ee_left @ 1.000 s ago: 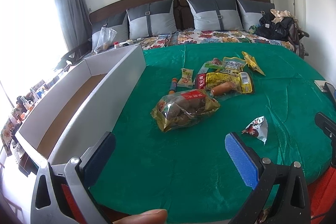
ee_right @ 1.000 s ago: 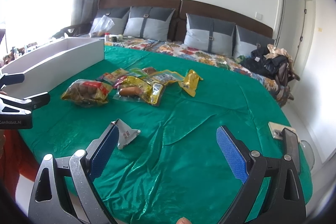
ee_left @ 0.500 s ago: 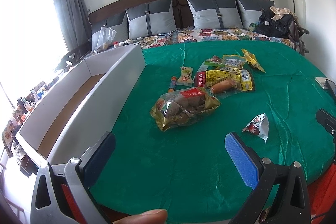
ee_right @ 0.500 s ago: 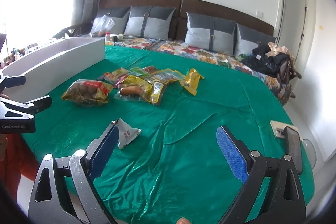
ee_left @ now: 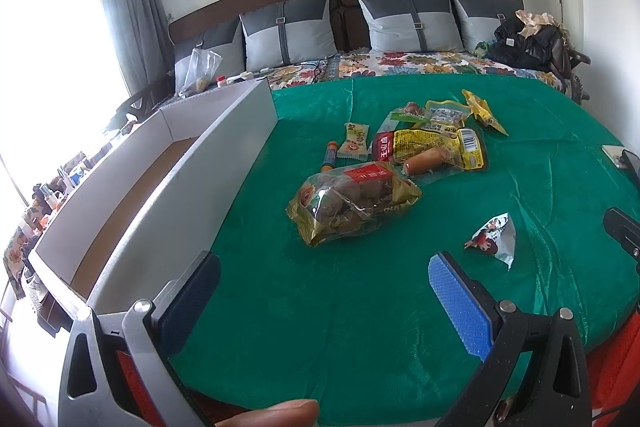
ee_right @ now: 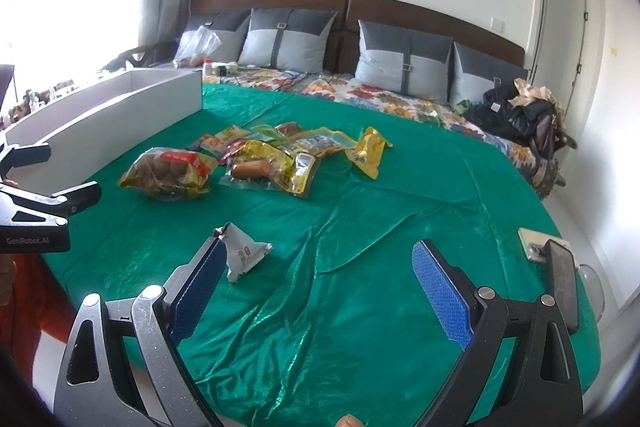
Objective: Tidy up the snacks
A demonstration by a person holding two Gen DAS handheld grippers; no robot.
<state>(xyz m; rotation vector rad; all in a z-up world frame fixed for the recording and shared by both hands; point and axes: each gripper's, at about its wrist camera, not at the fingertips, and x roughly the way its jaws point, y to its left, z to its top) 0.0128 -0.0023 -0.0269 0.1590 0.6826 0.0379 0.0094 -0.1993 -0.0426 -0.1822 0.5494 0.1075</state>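
Snack packets lie on a green cloth [ee_left: 360, 307] over the bed. Closest to my open left gripper [ee_left: 320, 291] is a clear-and-gold bag of brown snacks [ee_left: 352, 205]. Behind it lie a yellow sausage packet [ee_left: 436, 151], a small white packet [ee_left: 354, 141], a thin red stick [ee_left: 330, 155] and a yellow pouch [ee_left: 482, 111]. A small silver triangular packet [ee_left: 494, 239] lies to the right; in the right wrist view this silver packet [ee_right: 244, 253] sits just past the left finger of my open right gripper [ee_right: 318, 281]. A long white box [ee_left: 132, 187] stands at the left.
Grey pillows [ee_left: 408, 19] and a floral sheet [ee_left: 400, 61] lie at the head of the bed. Dark bags and clothes [ee_right: 516, 115] are heaped at the right. Two phones [ee_right: 552, 255] rest near the cloth's right edge. A clear plastic bag [ee_left: 200, 67] sits behind the box.
My left gripper has edged slightly toward the snack pile, so the packets look a little nearer. The right gripper has barely moved. Both stay open.
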